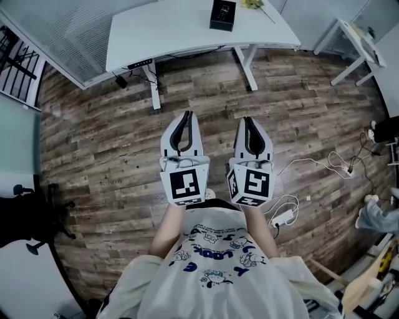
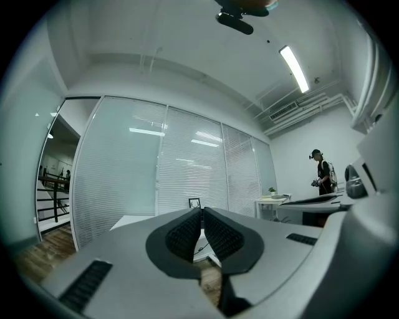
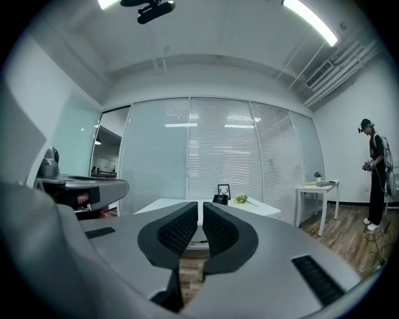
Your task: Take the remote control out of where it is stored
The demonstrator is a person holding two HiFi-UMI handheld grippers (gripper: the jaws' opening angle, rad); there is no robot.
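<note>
No remote control shows in any view. A white desk point(image 1: 174, 31) stands ahead of me across the wood floor, with a black box point(image 1: 222, 15) and a small plant point(image 1: 252, 4) at its far side. In the right gripper view the black box point(image 3: 220, 199) sits on the desk beside the plant point(image 3: 240, 199). Both grippers hang side by side above the floor, well short of the desk. My left gripper point(image 1: 187, 114) point(image 2: 202, 210) is shut with nothing between its jaws. My right gripper point(image 1: 247, 119) point(image 3: 200, 205) is shut too, and empty.
A second white table point(image 1: 356, 38) stands at the far right. A power strip point(image 1: 283, 217) and white cables point(image 1: 340, 165) lie on the floor to my right. A black office chair point(image 1: 28, 219) is at the left. A person point(image 3: 376, 177) stands by the right wall. Blinds point(image 3: 224, 156) cover the glass wall behind the desk.
</note>
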